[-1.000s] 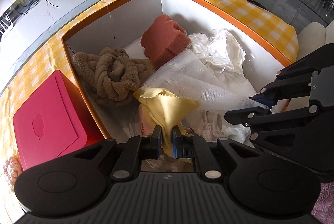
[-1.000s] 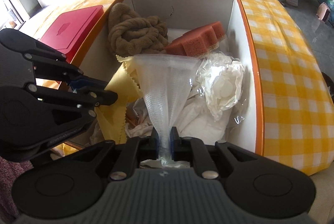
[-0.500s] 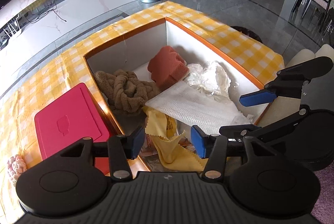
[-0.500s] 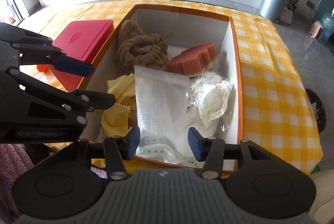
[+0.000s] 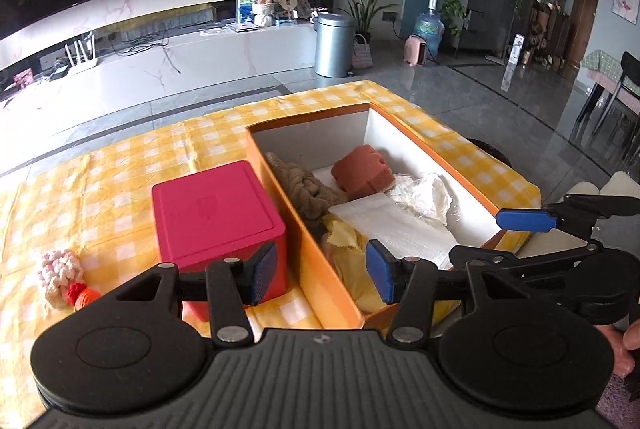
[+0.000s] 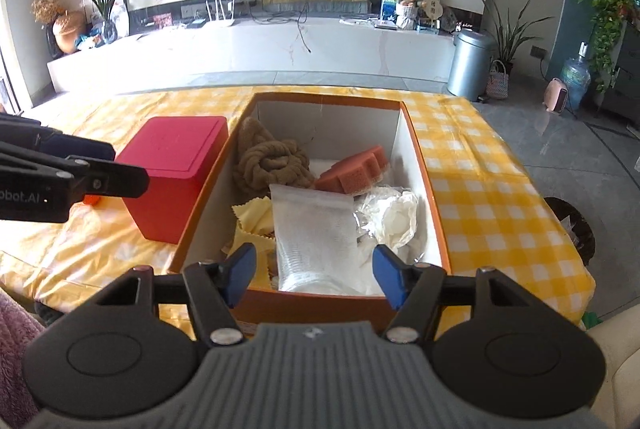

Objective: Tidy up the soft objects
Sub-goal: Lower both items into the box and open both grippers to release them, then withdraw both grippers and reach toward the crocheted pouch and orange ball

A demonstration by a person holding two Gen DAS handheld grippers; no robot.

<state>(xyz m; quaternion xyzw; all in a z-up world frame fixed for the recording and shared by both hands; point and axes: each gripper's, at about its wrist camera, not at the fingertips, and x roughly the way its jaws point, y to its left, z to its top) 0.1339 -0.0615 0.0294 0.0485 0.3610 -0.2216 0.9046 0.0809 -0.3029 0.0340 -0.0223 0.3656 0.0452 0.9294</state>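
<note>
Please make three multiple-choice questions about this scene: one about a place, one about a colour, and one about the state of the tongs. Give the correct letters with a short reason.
1. Where does the sponge lie?
A. on the red box
B. inside the orange box
C. on the floor

2. What colour is the cloth beside the white mesh bag?
A. yellow
B. green
C. black

3. How are the right tongs?
A. shut on the cloth
B. shut on the sponge
C. open and empty

Answers:
1 B, it rests within the orange box walls.
2 A, its zigzag edge is yellow.
3 C, the blue pads stand apart, holding nothing, having just been opening.
</note>
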